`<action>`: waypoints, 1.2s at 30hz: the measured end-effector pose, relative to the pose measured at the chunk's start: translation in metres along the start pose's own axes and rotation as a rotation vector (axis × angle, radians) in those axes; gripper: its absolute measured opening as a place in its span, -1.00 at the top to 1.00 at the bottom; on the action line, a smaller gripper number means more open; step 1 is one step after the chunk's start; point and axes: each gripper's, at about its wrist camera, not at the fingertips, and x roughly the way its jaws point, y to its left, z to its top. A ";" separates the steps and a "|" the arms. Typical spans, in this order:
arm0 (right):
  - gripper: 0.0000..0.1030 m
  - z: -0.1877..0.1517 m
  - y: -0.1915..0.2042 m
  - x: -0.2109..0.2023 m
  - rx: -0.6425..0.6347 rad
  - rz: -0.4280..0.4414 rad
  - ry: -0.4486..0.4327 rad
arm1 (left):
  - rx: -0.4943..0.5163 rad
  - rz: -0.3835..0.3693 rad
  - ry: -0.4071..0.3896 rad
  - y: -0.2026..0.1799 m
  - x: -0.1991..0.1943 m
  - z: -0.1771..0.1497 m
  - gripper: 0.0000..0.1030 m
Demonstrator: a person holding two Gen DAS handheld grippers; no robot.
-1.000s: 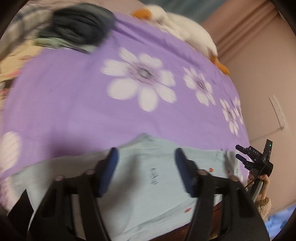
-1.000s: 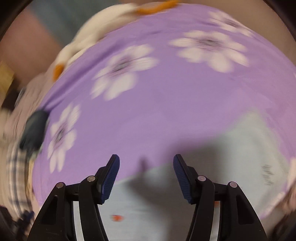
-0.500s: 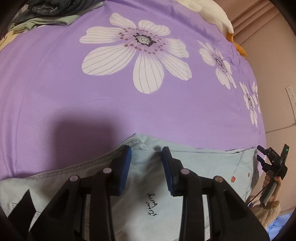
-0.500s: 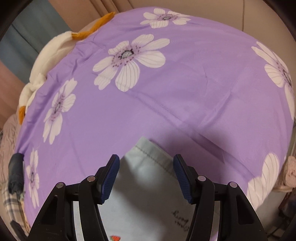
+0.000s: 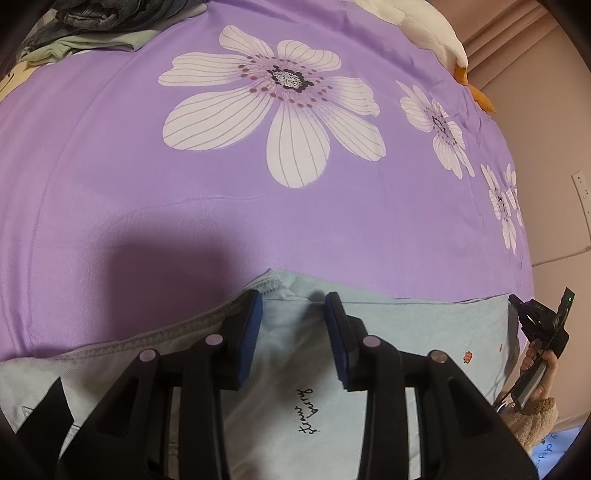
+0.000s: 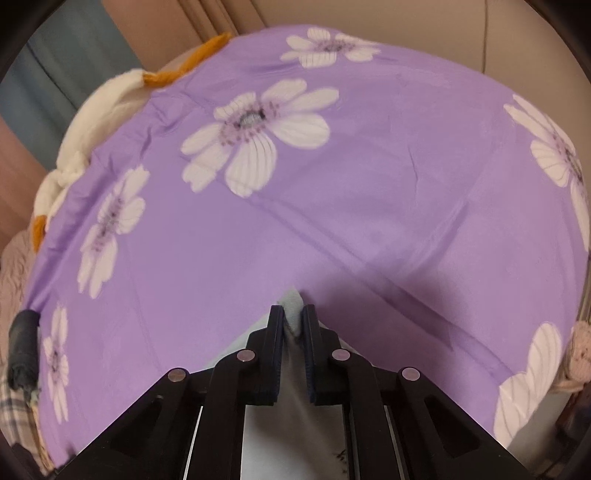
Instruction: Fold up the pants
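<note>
Both claws have dropped closer to the bedspread (image 5: pixel 332 229) since the earlier frames, and both have narrowed. Right gripper (image 6: pixel 293 321): jaws have just closed, and a peak of pale blue cloth, a corner of the pants (image 5: pixel 406 332), is now pinched between its pads and stands up above them. Left gripper (image 5: pixel 293 317): jaws have just been closing to a partial gap; they straddle the stitched upper edge of the pants near a corner, with cloth lying between them, but the blue pads do not appear to press it yet, so it reads as open. Pants lie flat at the near edge of the purple flowered bedspread, spread sideways, printed script facing up. A hand (image 5: pixel 535 369) holds the right tool at the pants' far right end in the left wrist view. Step in hand, by judgement: taking hold of two points along one edge ahead of a fold. Next move likely calls for the left jaws to finish closing on the seam, then both hands lifting together and carrying the edge across evenly. A plush toy (image 6: pixel 92 133) and a heap of clothes (image 5: pixel 103 22) sit at the bedspread's far edge, well apart from the work.
</note>
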 end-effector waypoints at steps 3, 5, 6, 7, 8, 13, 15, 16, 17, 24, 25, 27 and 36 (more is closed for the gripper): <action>0.84 -0.001 0.004 0.001 -0.024 -0.024 -0.006 | 0.007 -0.002 -0.013 -0.002 -0.002 -0.002 0.24; 0.83 0.001 0.004 0.000 -0.023 -0.025 -0.007 | 0.011 -0.001 -0.010 -0.004 -0.007 -0.005 0.14; 0.81 0.001 0.002 -0.003 -0.024 -0.019 -0.003 | 0.011 0.003 -0.007 -0.006 -0.012 -0.008 0.07; 0.70 0.000 0.001 -0.006 -0.026 -0.014 0.004 | 0.014 -0.004 -0.011 -0.009 -0.019 -0.012 -0.03; 0.62 -0.002 -0.002 -0.015 -0.026 -0.005 0.005 | 0.017 -0.019 -0.017 -0.011 -0.025 -0.016 -0.09; -0.15 -0.019 -0.030 -0.055 0.007 0.025 -0.040 | 0.018 -0.104 -0.024 -0.020 -0.056 -0.050 -0.30; -0.15 -0.031 -0.046 -0.063 0.034 0.036 -0.016 | 0.017 -0.132 0.013 -0.024 -0.056 -0.067 -0.30; -0.15 -0.037 -0.053 -0.065 0.049 0.041 -0.009 | 0.018 -0.139 0.031 -0.026 -0.055 -0.073 -0.30; -0.15 -0.042 -0.060 -0.066 0.061 0.047 0.000 | 0.022 -0.145 0.053 -0.028 -0.052 -0.081 -0.30; 0.68 -0.061 -0.074 -0.065 0.042 -0.017 -0.014 | 0.053 -0.119 0.120 -0.037 -0.038 -0.112 -0.27; 0.74 -0.062 -0.073 -0.069 0.034 -0.010 -0.033 | 0.049 -0.116 0.123 -0.037 -0.036 -0.113 -0.27; 0.79 -0.063 -0.075 -0.075 0.040 0.006 -0.059 | 0.052 -0.110 0.121 -0.037 -0.034 -0.116 -0.27; 0.82 -0.071 -0.086 -0.059 0.047 -0.027 -0.036 | 0.036 -0.090 0.098 -0.031 -0.028 -0.123 -0.29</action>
